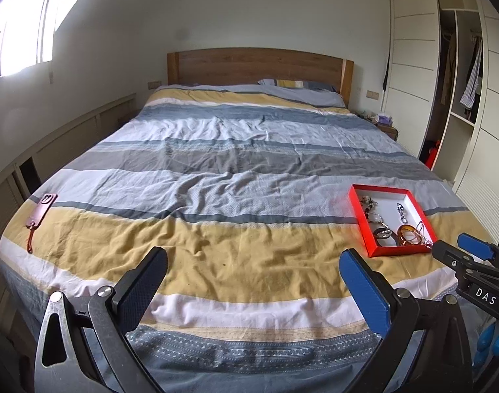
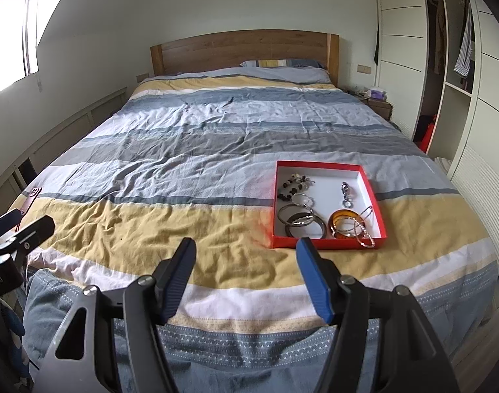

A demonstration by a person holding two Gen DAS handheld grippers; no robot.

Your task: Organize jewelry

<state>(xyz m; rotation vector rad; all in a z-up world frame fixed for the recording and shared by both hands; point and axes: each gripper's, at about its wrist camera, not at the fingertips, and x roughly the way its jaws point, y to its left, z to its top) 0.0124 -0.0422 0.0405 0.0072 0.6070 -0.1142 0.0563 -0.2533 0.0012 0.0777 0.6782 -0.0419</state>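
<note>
Starting at my far left, a pink phone case (image 1: 42,209) with its strap lies on the striped bedspread (image 1: 236,170), well off to the left of and beyond my left gripper (image 1: 254,262). That gripper's two fingers stand spread wide with nothing between them, only rumpled yellow cloth showing through the gap. Moving right, the red tray (image 1: 359,221) sits on the bedspread ahead and to the right of the left gripper's blue pad (image 1: 364,290), clear of it. From my right gripper (image 2: 246,255), whose fingers are also parted and hold nothing, the same red tray (image 2: 328,242) lies just beyond the right-hand blue fingertip (image 2: 310,262), which overlaps the tray's near edge in this view (I cannot tell whether it hangs above that edge or short of it). Inside the tray, left to right: a dark beaded bracelet (image 2: 290,188) at the far left corner, silver and dark bangles (image 2: 301,221) nearest my fingertip, a small silver chain piece (image 2: 346,193) further back, and an amber bangle (image 2: 344,226) with thin rings at the near right corner.
</note>
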